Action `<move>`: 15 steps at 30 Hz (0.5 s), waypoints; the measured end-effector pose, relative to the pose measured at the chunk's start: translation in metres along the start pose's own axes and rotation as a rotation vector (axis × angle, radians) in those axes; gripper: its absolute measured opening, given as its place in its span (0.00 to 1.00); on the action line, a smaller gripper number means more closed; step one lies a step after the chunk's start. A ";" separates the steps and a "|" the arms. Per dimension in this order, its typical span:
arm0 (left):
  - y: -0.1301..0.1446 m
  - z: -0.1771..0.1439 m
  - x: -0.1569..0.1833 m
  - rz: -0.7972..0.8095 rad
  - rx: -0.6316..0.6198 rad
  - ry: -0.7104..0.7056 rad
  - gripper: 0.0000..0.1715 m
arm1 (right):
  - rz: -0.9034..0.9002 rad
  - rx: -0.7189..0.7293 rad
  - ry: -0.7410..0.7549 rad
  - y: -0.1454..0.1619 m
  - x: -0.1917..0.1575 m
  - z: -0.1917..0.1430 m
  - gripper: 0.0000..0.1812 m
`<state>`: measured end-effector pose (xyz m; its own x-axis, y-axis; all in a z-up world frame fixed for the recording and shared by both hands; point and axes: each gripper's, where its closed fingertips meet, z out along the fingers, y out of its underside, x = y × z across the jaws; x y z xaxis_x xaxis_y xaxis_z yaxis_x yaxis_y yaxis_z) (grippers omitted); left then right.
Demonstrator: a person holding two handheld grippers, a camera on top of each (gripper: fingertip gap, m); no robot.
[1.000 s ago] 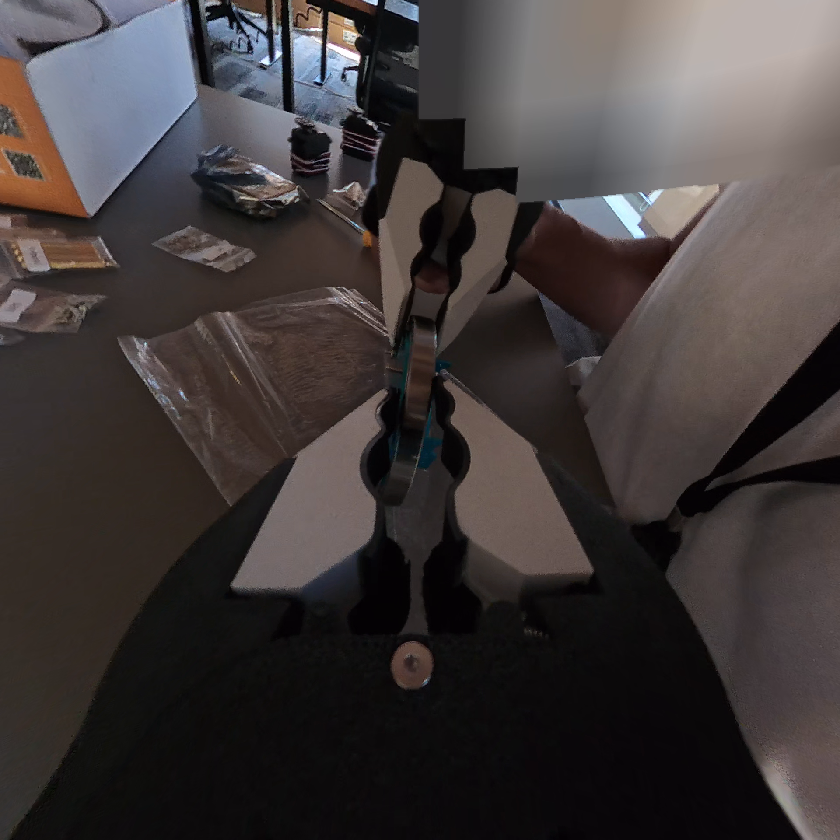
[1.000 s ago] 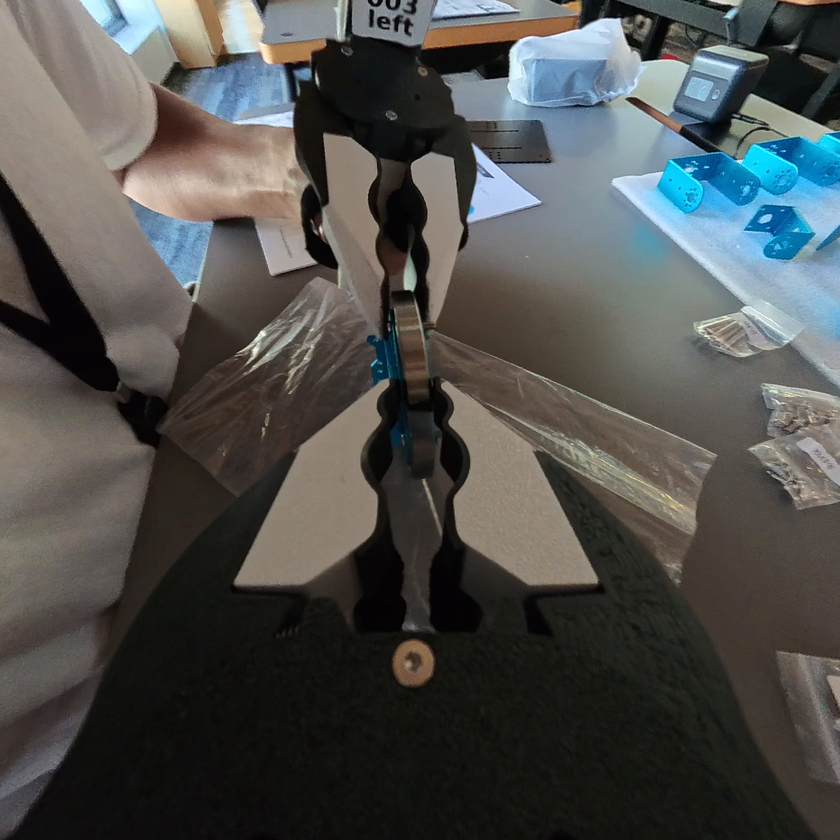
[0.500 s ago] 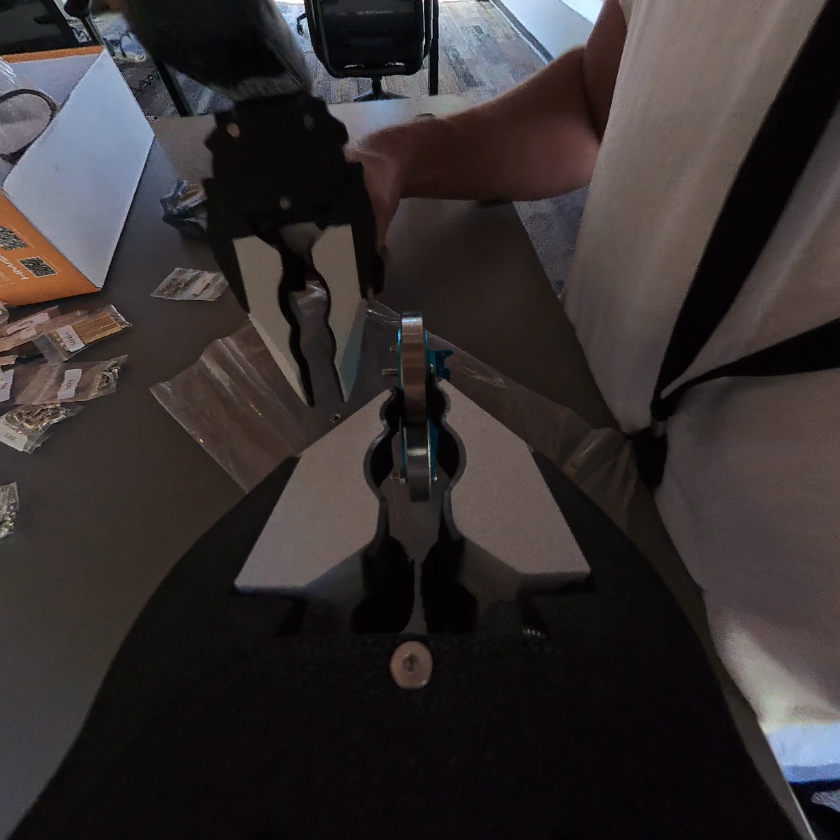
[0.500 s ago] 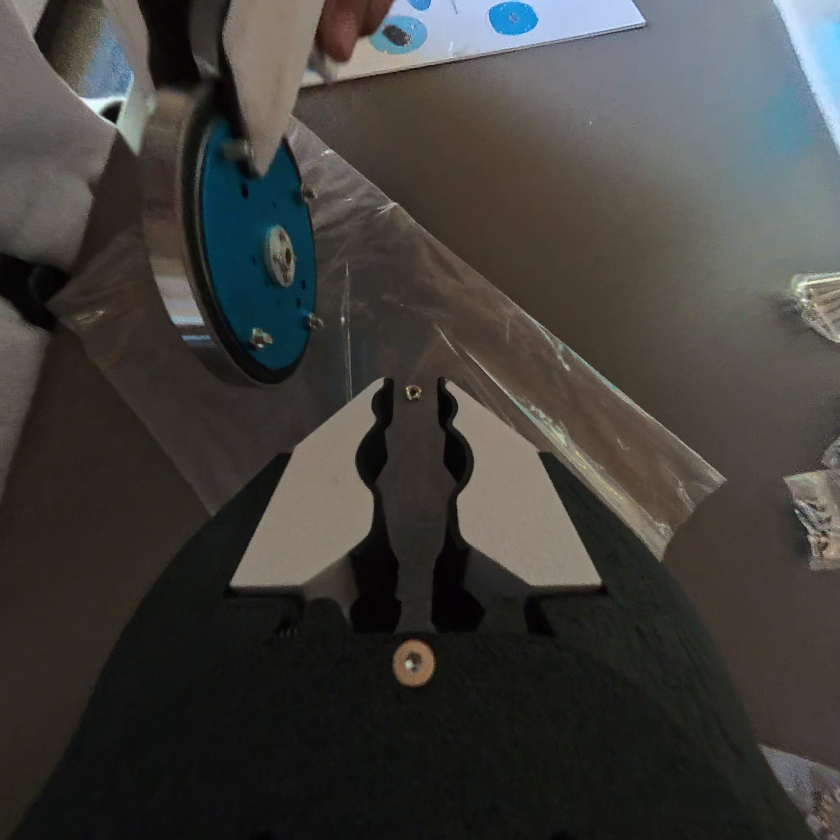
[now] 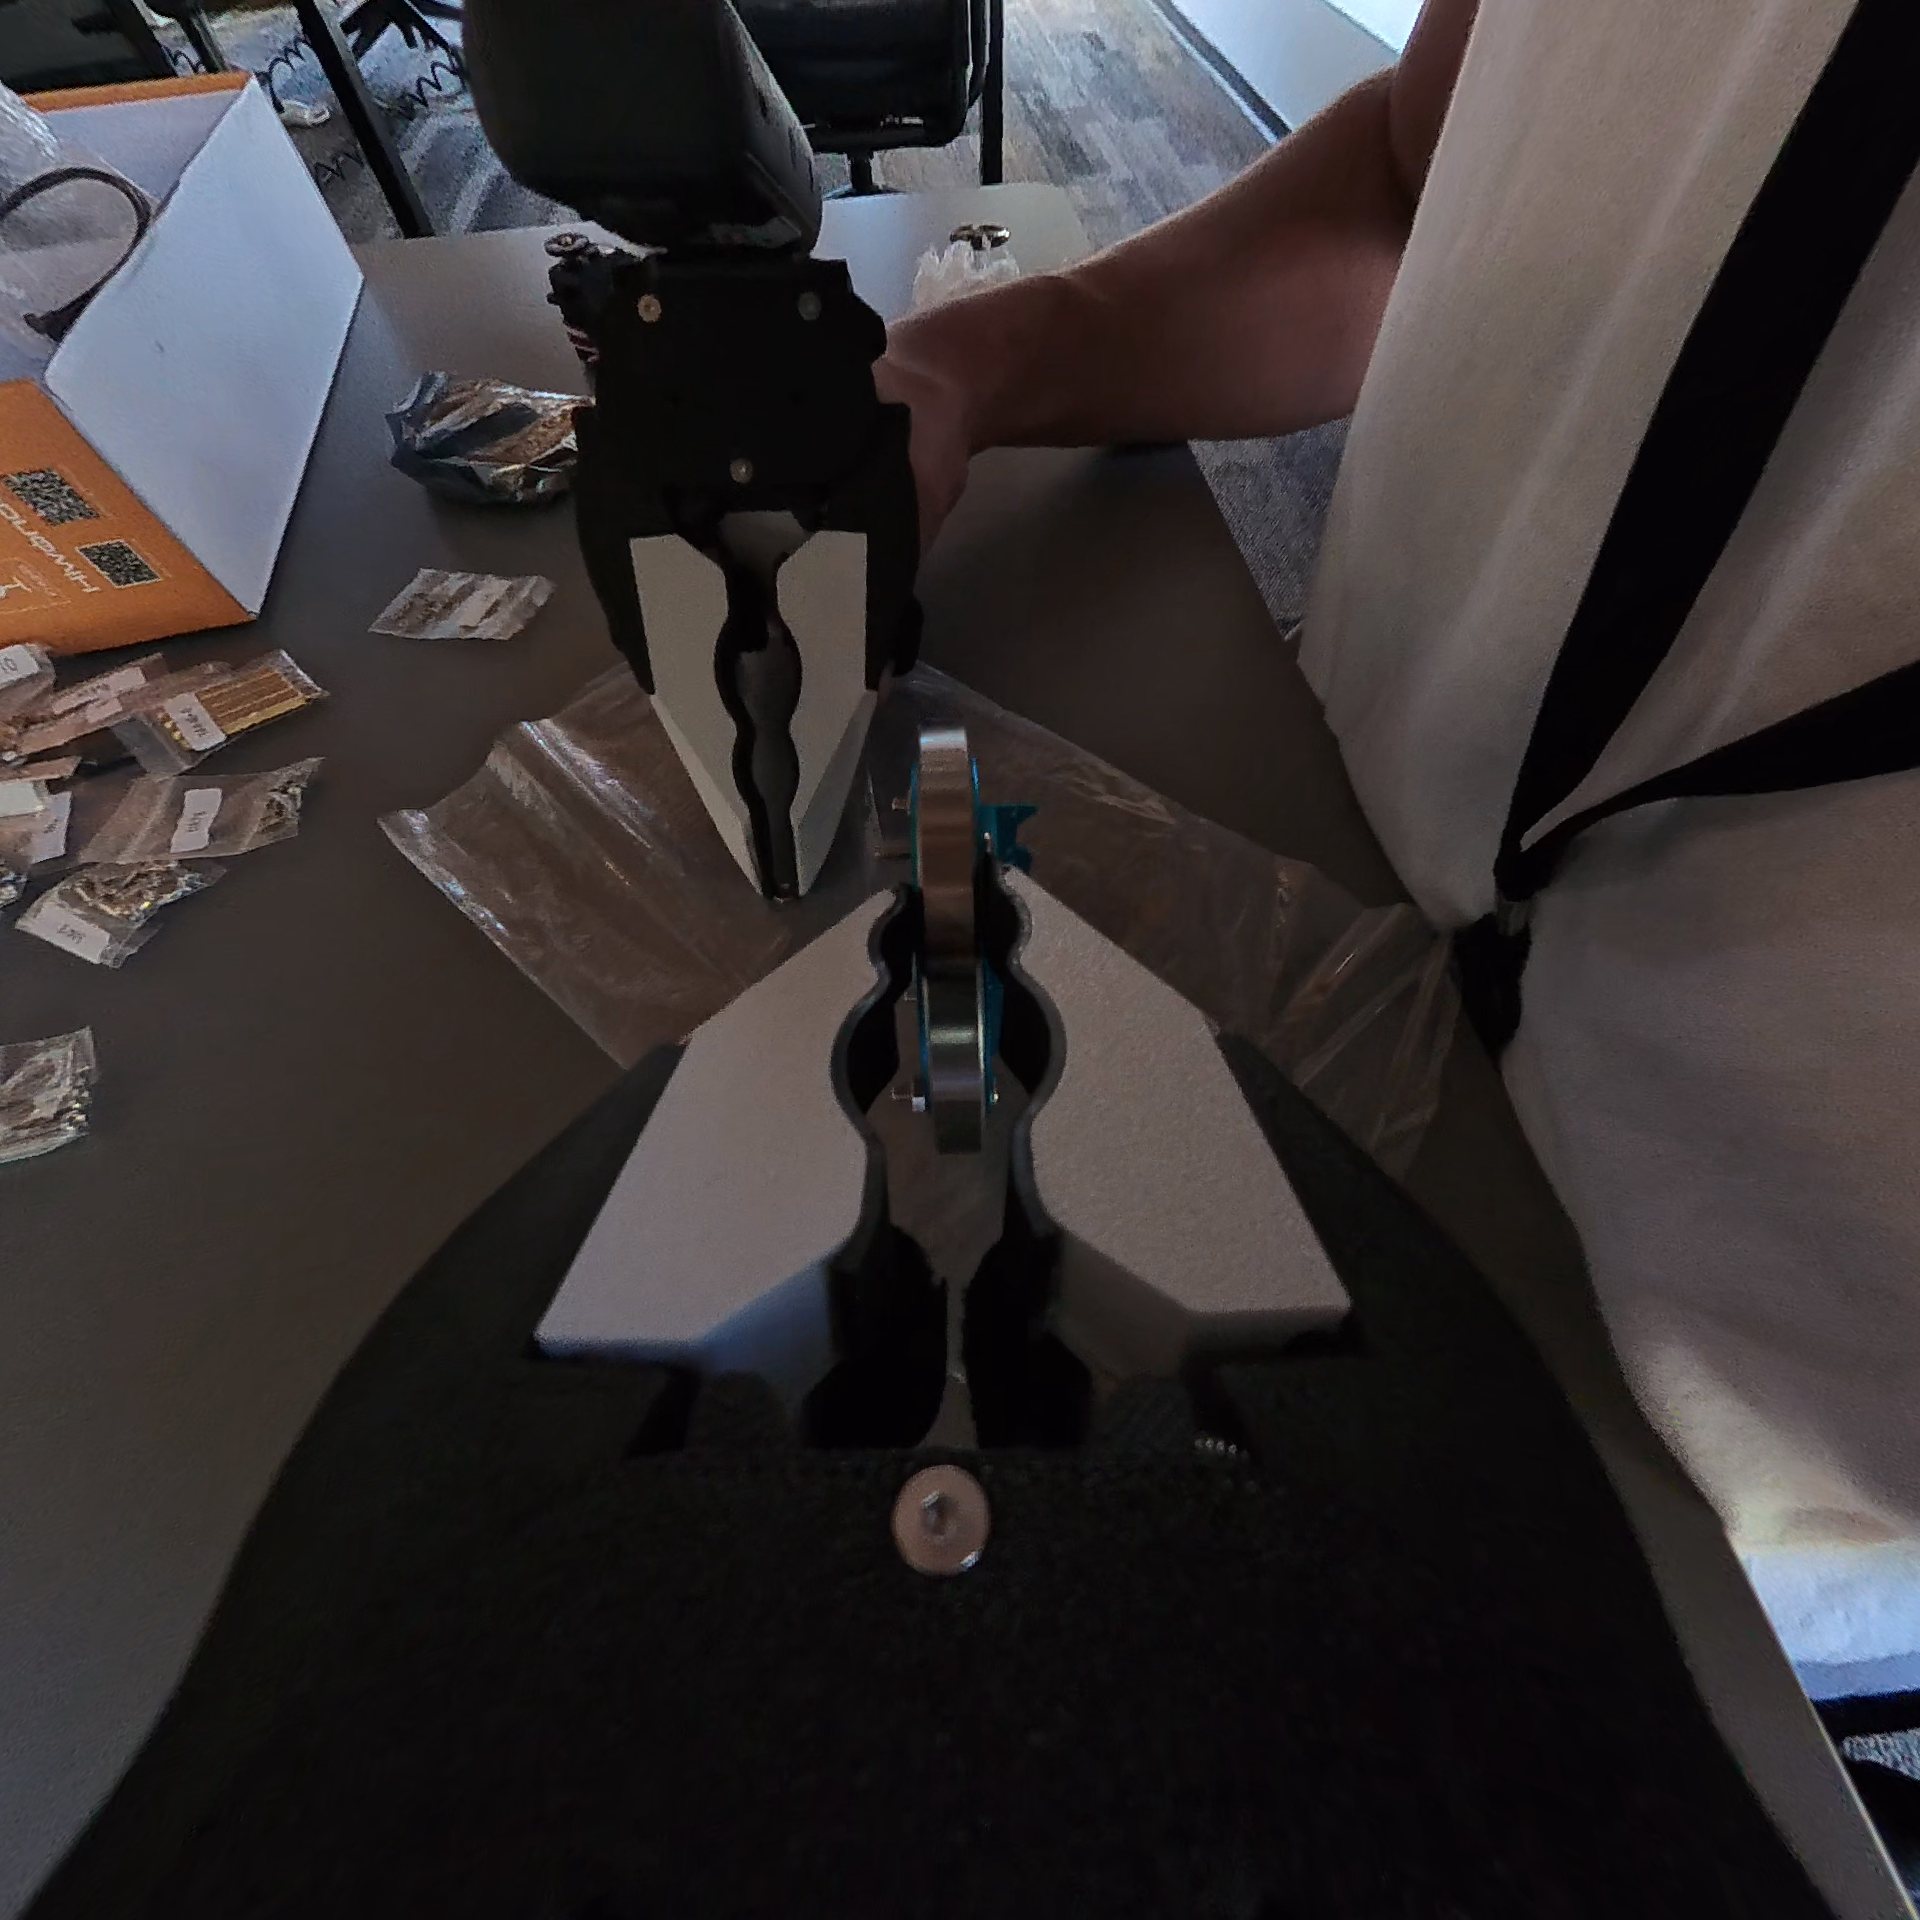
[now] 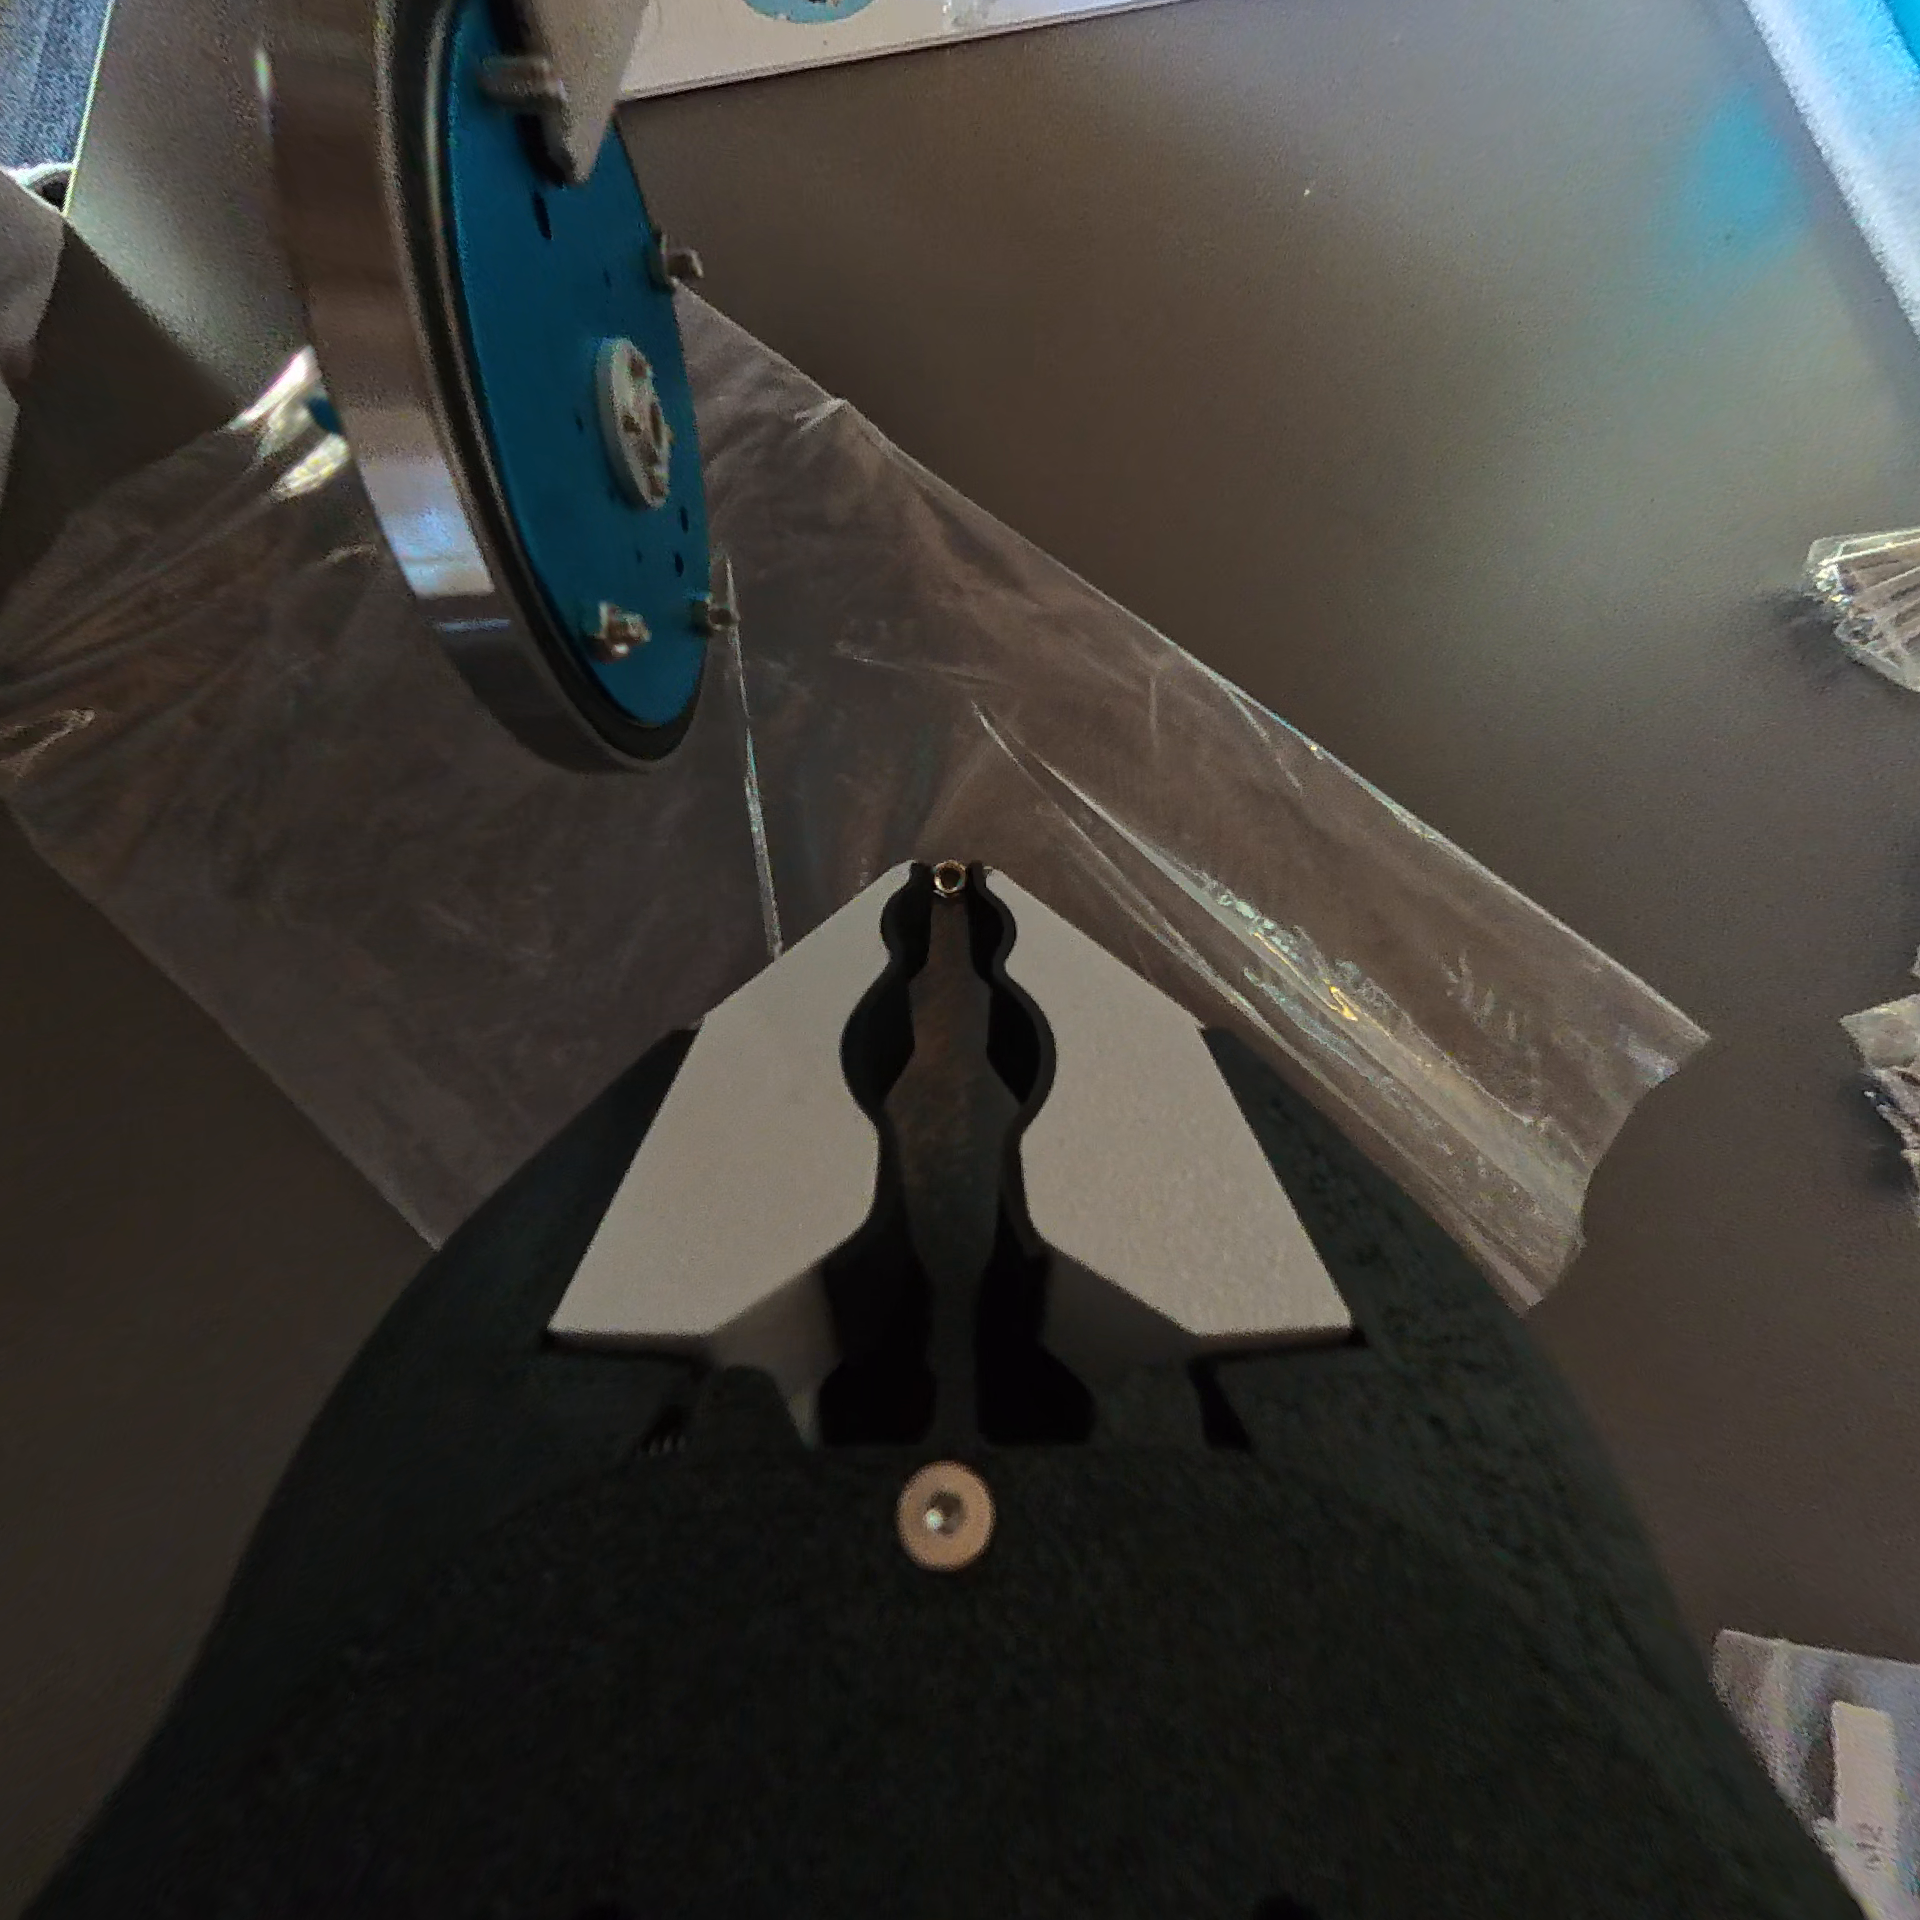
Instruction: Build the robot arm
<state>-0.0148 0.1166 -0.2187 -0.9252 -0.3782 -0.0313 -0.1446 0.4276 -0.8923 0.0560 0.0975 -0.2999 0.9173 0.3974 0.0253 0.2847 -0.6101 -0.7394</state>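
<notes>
My left gripper (image 5: pixel 951 896) is shut on a round disc (image 5: pixel 943 790), a steel ring with a blue plate, held edge-on above the dark table. The disc also shows in the right wrist view (image 6: pixel 540 416) at upper left, with small screws on its blue face. My right gripper (image 6: pixel 948 881) is shut on a small metal nut (image 6: pixel 948 876) at its very tips, over a clear plastic bag (image 6: pixel 1195 862). In the left wrist view the right gripper (image 5: pixel 774 883) points down at the bag (image 5: pixel 582 883), just left of the disc.
An orange and white box (image 5: pixel 177 343) stands at the far left. Several small bags of hardware (image 5: pixel 156 821) lie near it, and a foil bag (image 5: pixel 483 436) behind. A person's arm (image 5: pixel 1143 332) and white shirt (image 5: pixel 1714 935) fill the right. More small bags (image 6: pixel 1870 613) lie right. There is about 11 cm between the tips of the two grippers.
One second ago both grippers held the disc. The right gripper let go, moved down to the plastic bag and closed on the small nut. The left gripper kept the disc.
</notes>
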 end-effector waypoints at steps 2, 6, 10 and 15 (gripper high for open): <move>0.002 0.002 -0.001 0.005 -0.005 -0.004 0.07 | 0.016 -0.001 -0.011 0.000 0.000 0.000 0.03; 0.003 0.004 0.000 0.013 0.002 -0.010 0.07 | 0.140 0.101 -0.123 -0.020 -0.002 -0.007 0.03; 0.002 0.005 0.002 0.029 0.010 -0.009 0.07 | 0.343 0.309 -0.481 -0.075 -0.023 -0.031 0.03; 0.002 0.007 0.006 0.077 -0.001 -0.018 0.07 | 0.416 0.300 -0.753 -0.098 -0.039 -0.034 0.03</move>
<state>-0.0179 0.1096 -0.2232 -0.9273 -0.3586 -0.1076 -0.0738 0.4568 -0.8865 0.0015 0.1185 -0.2050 0.4752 0.5924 -0.6506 -0.2094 -0.6420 -0.7375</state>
